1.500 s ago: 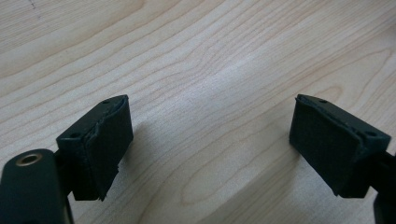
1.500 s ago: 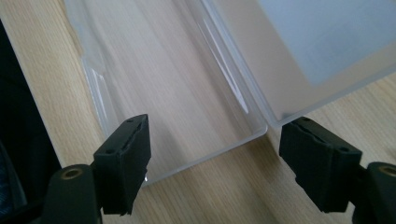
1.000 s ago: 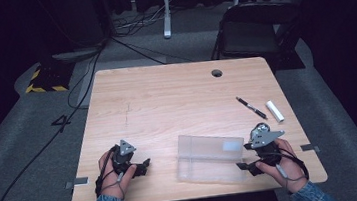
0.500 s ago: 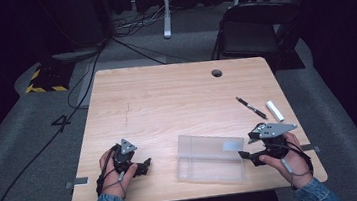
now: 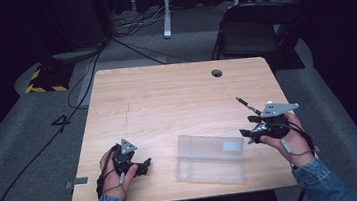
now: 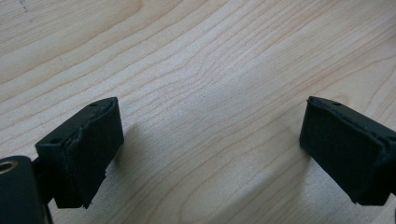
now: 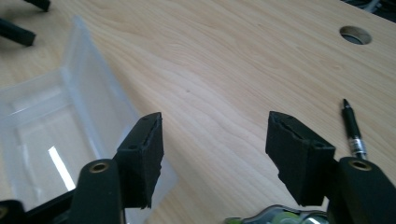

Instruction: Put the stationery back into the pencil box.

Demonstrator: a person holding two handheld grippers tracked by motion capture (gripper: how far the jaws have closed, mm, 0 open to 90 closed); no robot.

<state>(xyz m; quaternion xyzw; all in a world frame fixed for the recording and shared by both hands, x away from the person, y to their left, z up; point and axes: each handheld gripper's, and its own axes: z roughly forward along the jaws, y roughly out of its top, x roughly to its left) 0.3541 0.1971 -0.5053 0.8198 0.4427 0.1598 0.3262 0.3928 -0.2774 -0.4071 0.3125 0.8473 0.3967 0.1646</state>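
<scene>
A clear plastic box [image 5: 210, 158] lies open-topped near the table's front edge, between my two grippers. In the right gripper view, the box [image 7: 56, 126] sits to the left of the jaws. A black pen [image 5: 248, 105] lies on the wood just beyond my right gripper [image 5: 248, 127]. That gripper is open and held a little above the table, right of the box. The right gripper view has the pen [image 7: 353, 130] beside the right jaw of the open right gripper [image 7: 215, 149]. My left gripper [image 5: 146, 167] rests open at the front left, its jaws [image 6: 210, 149] wide apart over bare wood.
The wooden table [image 5: 166, 101] has a round cable hole [image 5: 217, 73] at the back right. A dark chair [image 5: 250, 35] stands behind the table. Cables run over the grey floor at the left. The left gripper's jaw tips [image 7: 18, 32] lie beyond the box.
My right gripper has moved right and away from the box, toward the pen, and now covers the small white object that lay beside it. The left gripper has stayed put.
</scene>
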